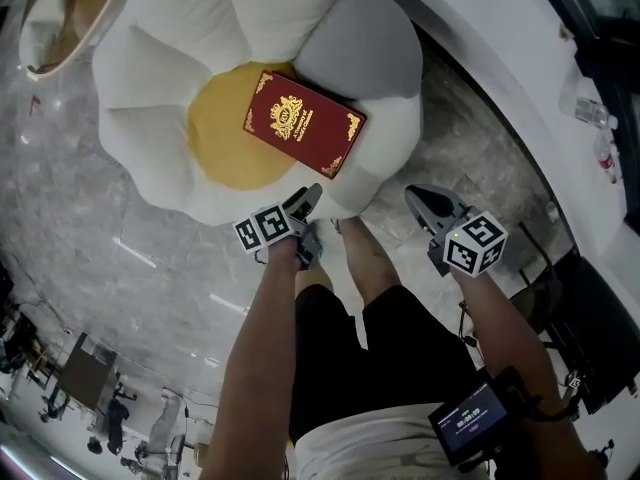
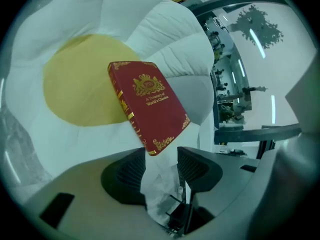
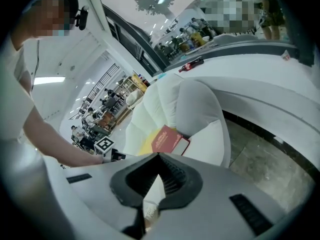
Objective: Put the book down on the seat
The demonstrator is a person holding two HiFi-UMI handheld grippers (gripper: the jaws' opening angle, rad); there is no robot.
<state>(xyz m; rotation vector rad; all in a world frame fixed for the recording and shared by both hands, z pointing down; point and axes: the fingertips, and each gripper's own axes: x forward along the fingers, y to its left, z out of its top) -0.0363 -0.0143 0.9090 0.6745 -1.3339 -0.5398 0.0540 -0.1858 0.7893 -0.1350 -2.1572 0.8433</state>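
Book (image 1: pixel 304 122) lies flat on seat (image 1: pixel 150 118), part on the yellow centre (image 1: pixel 222 148), part on the white petal (image 1: pixel 388 138) at its 3 o'clock. So the put-down looks done; step in hand, I'd judge, is let-go and clear-off. L claw (image 1: pixel 305 203) is open w/ nothing btwn the jaws; only seat fabric shows thru the gap. Book is at 12 o'clock of it, near corner just beyond the tips, apart from the pads. Next move calls for backing L claw toward 6, straight, w/o snagging that corner. R claw (image 1: pixel 425 203) is closed, empty, off the seat; book at its 10 o'clock.
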